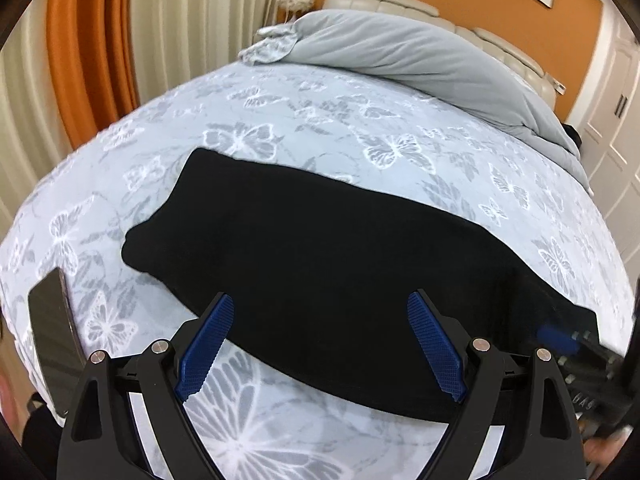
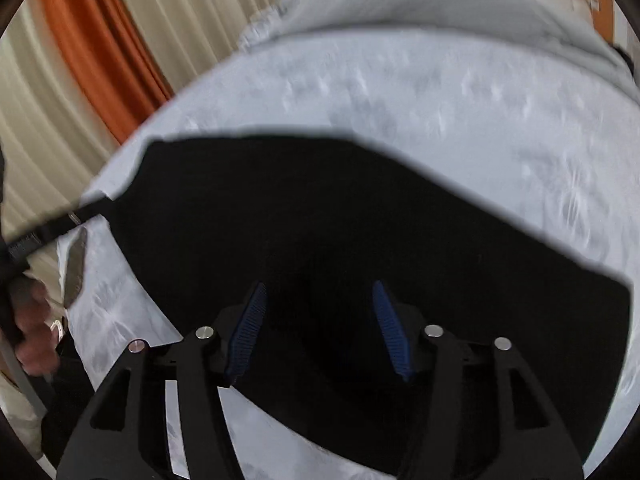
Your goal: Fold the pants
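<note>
Black pants (image 1: 320,248): folded flat on butterfly-print bedspread (image 1: 280,120), ahead of both jaw pairs | Left gripper (image 1: 320,344): jaws spread wide, nothing between pads, pants' near edge just beyond fingertips | Right gripper (image 2: 318,328): jaws parted above pants, pads gripping nothing | Phone (image 1: 52,332): left of left jaws

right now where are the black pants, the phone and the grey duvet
black pants (image 1: 320,248), left wrist view, middle of the cloth
phone (image 1: 52,336), left wrist view, dark screen
grey duvet (image 1: 408,52), left wrist view, bunched top
</note>
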### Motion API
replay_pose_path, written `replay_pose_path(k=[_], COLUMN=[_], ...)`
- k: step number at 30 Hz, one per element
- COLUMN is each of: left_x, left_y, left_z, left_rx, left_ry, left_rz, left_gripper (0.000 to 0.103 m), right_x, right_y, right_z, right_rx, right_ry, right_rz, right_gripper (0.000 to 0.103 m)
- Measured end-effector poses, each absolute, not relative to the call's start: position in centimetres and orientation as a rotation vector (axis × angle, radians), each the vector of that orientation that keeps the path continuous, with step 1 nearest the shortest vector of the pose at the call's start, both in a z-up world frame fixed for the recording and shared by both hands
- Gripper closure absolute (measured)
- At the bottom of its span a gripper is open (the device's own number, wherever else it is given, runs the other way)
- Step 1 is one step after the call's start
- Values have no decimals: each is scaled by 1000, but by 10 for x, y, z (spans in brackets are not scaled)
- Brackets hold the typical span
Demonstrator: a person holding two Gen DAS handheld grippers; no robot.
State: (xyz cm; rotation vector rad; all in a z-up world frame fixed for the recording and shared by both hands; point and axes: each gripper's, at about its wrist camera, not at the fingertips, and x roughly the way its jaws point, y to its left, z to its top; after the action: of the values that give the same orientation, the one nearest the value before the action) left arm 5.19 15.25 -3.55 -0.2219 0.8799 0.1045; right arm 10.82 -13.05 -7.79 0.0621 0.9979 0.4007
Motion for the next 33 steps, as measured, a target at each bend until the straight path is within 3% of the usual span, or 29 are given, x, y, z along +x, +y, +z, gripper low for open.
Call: replay_pose_path(k=[2, 3, 4, 5, 9, 14, 23, 25, 26, 28, 29, 33], left_x=[52, 52, 50, 49, 45, 49, 92, 99, 100, 100, 100, 96], left_y=[161, 167, 170, 174, 178, 145, 19, 5, 2, -5, -6, 17], left_z=[-37, -38, -38, -39, -46, -55, -95, -108, -110, -106, -104, -76], left_rx=[-248, -262, -271, -278, -320, -384, -482, -462, -444, -356, -348, -464], left_ry=[887, 888, 888, 888, 919, 984, 1177, 1218, 1212, 1160, 1159, 1085], left_rz=[109, 115, 118, 118, 76, -99, -381, -351, -327, -302, -322, -386], left_gripper=[17, 17, 17, 17, 17, 17, 17, 24, 35, 77, 88, 92], right_x=[98, 94, 84, 74, 68, 66, 56, 58, 58, 60, 60, 53], right_y=[-164, -181, -208, -236, -324, -342, -316, -318, -318, -319, -321, -329], right_z=[-40, -27, -9, 1, -34, -87, -80, -79, -78, -76, -74, -54], right_rx=[112, 129, 151, 171, 348, 459, 347, 341, 331, 318, 319, 337], right_ry=[897, 853, 789, 743, 900, 1073, 1054, 1049, 1048, 1043, 1034, 956], right_rz=[376, 352, 294, 224, 33, 68, 68, 67, 63, 52, 45, 20], right_gripper=[48, 34, 11, 5, 5, 5, 5, 5, 5, 5, 5, 5])
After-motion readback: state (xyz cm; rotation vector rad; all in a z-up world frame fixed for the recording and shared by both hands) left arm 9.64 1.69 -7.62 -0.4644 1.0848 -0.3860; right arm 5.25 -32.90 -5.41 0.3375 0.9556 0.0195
